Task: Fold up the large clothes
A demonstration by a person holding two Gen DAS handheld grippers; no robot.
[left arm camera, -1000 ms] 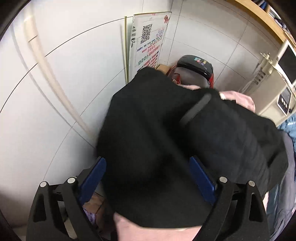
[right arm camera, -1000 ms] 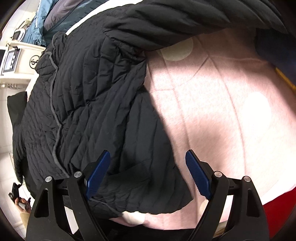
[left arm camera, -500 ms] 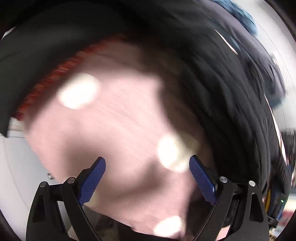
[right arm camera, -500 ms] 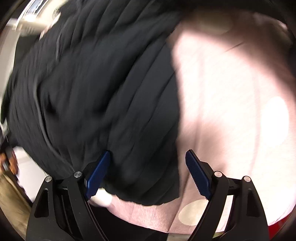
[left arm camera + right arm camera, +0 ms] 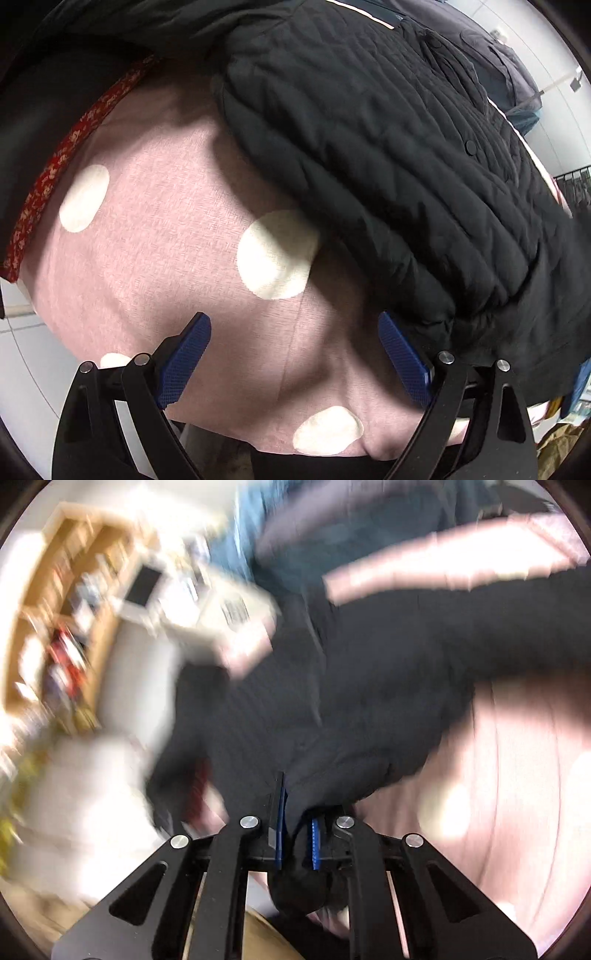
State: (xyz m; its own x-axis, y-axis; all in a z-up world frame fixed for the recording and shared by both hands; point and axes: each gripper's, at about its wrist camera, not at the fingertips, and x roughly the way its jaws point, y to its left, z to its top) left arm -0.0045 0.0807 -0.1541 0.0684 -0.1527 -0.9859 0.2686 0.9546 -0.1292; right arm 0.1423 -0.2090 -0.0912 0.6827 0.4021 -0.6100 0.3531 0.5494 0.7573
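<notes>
Right tongs (image 5: 297, 834) now clenched on black jacket (image 5: 351, 709); left tongs (image 5: 293, 354) released over pink blanket (image 5: 166, 266)

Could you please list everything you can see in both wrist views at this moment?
Quilted jacket: one, black, lying on the cover; a bunched edge is pinched in the right gripper.
Polka-dot cover: one, pink with cream dots, spread under the jacket.
Patterned trim: one, red, along the cover's left edge.
Other clothes: several, blue and grey, piled beyond the jacket; blurred.
Shelving: one, wooden, background left, too blurred for contents.
Left gripper: black with blue pads, open above bare cover.
Right gripper: black with blue pads, shut on jacket fabric.
</notes>
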